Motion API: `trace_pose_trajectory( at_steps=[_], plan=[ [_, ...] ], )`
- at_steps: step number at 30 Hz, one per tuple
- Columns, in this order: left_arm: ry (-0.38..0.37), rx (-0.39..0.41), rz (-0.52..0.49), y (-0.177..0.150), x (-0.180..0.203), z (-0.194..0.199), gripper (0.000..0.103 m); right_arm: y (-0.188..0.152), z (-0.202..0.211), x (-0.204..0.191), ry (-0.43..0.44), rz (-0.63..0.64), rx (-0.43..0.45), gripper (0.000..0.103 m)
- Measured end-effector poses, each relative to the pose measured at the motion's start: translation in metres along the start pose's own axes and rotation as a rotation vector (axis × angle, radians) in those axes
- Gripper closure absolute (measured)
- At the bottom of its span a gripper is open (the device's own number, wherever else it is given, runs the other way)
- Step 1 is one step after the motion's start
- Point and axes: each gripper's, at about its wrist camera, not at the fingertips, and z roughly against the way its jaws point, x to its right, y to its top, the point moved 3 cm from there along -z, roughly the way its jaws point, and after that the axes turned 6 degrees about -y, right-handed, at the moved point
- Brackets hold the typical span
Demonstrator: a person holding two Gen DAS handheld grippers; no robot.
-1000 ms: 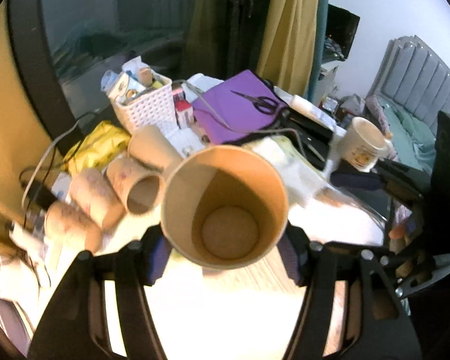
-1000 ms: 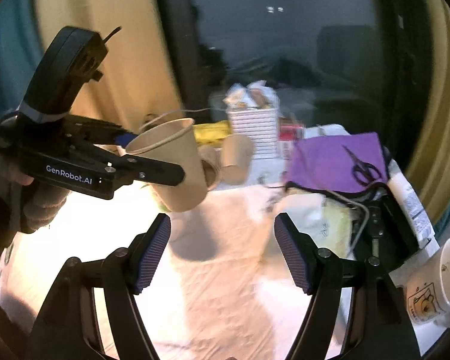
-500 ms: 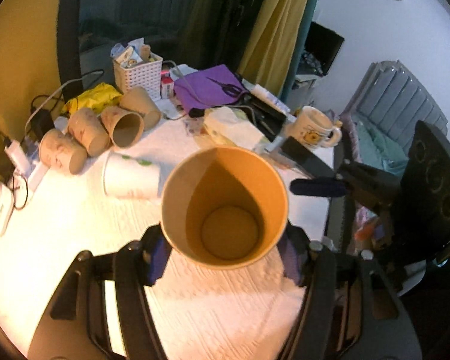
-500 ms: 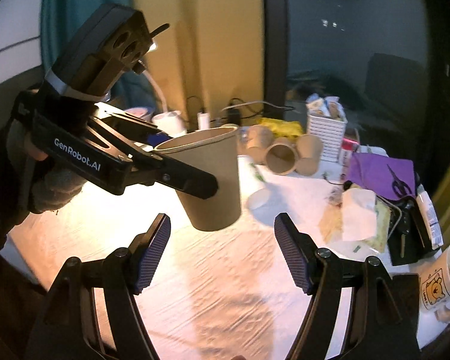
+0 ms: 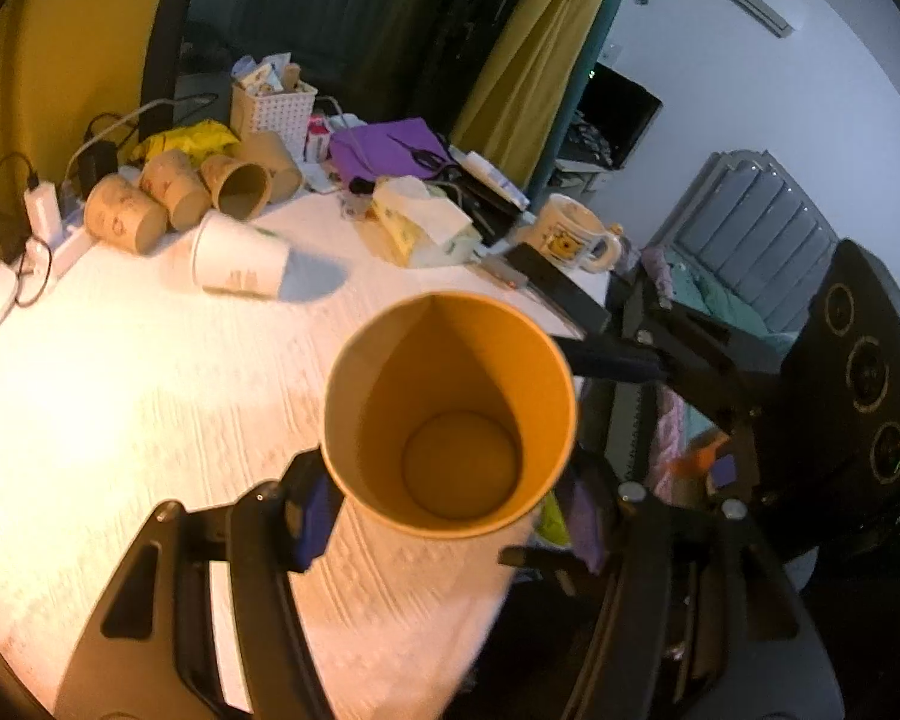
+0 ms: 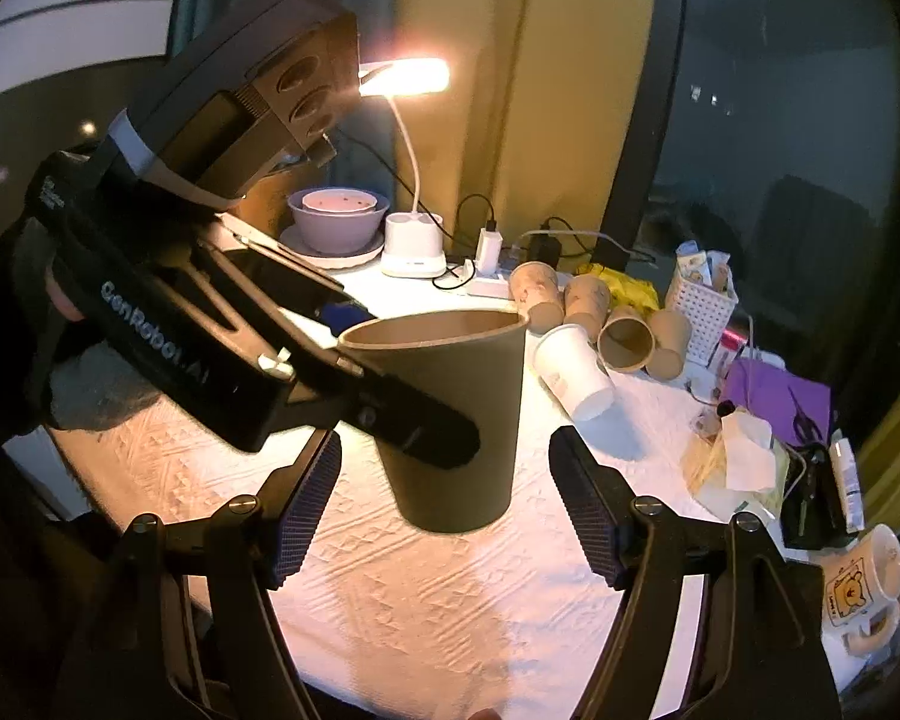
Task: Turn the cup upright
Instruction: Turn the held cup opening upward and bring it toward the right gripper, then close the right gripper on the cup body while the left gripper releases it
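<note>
Cup [image 6: 459,414] sits clamped in my left claw [image 5: 450,492], held in the air above the white tablecloth [image 6: 450,600], not touching it. Both blue pads press its wall about midway down; only the left-side pad [image 5: 312,510] shows clearly in my left wrist view, the other is mostly hidden behind the cup. Mouth faces up and toward that camera, so I look straight down to the inside bottom. From the right wrist view the rim is close to level and the base points down at the cloth: long axis near vertical, maybe a slight lean.

My right claw [image 6: 444,504] is spread wide with nothing between the pads. Cup hangs just ahead of it and between its fingertips' line, a bit above, apart from both pads. Left claw is the one holding, so it does the set-down; right is only near.

Judgement: flip looks done, what is left is lowering straight down along the cup's axis onto the bare cloth below my left claw, then letting go. Risk is a tilted base catching the cloth's texture and tipping.

Beyond my left claw, well apart: white paper cup [image 5: 237,264] on its side, and brown cups [image 5: 192,198] lying in a cluster further on. Mug [image 6: 870,588] off to the right of my right claw.
</note>
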Motion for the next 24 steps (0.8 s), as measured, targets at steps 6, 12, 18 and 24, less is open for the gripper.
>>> trace_pose_trajectory(
  at_steps=[6,12,18,24],
  plan=[
    [-0.018,0.034,0.023,-0.024,0.012,0.019,0.040,-0.009,0.010,-0.033,-0.017,0.054,0.016,0.028],
    [0.001,0.068,0.022,-0.045,0.025,0.038,0.040,-0.011,0.018,-0.056,-0.027,0.086,0.039,0.028],
    [-0.011,0.101,0.060,-0.061,0.028,0.054,0.040,-0.008,0.025,-0.074,-0.024,0.130,0.067,0.028],
    [-0.020,0.111,0.098,-0.071,0.023,0.059,0.040,-0.007,0.026,-0.085,-0.018,0.156,0.079,0.028]
  ],
)
